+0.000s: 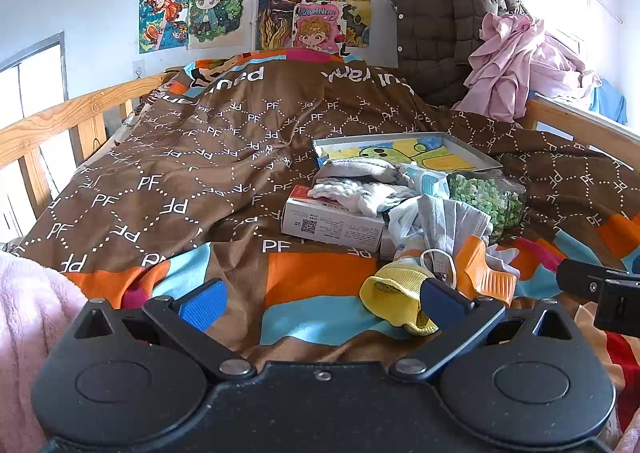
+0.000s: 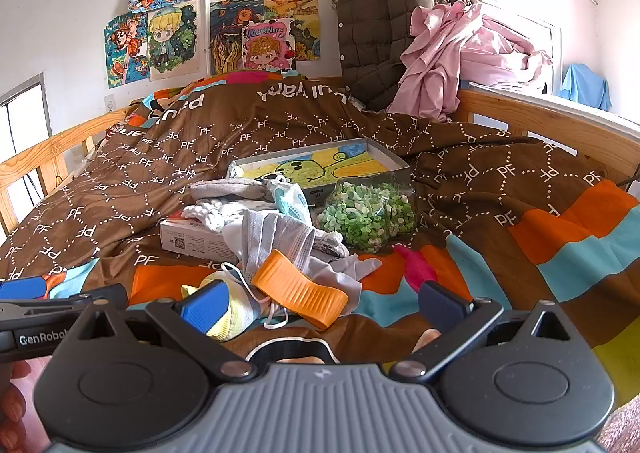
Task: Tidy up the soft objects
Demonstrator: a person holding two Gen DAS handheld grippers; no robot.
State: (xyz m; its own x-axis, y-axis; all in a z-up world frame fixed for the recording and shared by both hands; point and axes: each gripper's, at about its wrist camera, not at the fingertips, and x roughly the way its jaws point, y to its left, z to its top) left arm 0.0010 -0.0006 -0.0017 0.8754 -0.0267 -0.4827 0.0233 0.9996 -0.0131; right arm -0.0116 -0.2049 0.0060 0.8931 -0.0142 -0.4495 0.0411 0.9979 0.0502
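A bedroom wall covered in bright cartoon drawings (image 2: 224,9) rises behind a wooden-railed bed (image 1: 52,121) spread with a brown quilt (image 1: 192,173) printed with white letters and edged in orange and blue blocks. At the far right corner, a dark quilted jacket (image 2: 380,25) and a pink cloth heap (image 2: 452,53) pile against the rail. The left half of the quilt lies bare and open; the clutter sits right of centre. There, a shallow grey tray (image 2: 384,157) holding a drawing lies farthest back, with a clear bag of green pieces (image 2: 368,217) just in front of it. Left of the bag a white carton (image 1: 332,221) carries folded grey and white cloths (image 1: 360,185). Nearer, a grey face mask (image 2: 280,237) drapes over white fabric, an orange ribbed clip (image 2: 300,293) rests on it, and a yellow sock (image 1: 396,293) lies closest to the foot. The left tongs (image 1: 320,301) are spread wide apart, holding nothing, their right finger touching or just over the sock. The right tongs (image 2: 320,305) are also apart and empty, framing the clip and mask.
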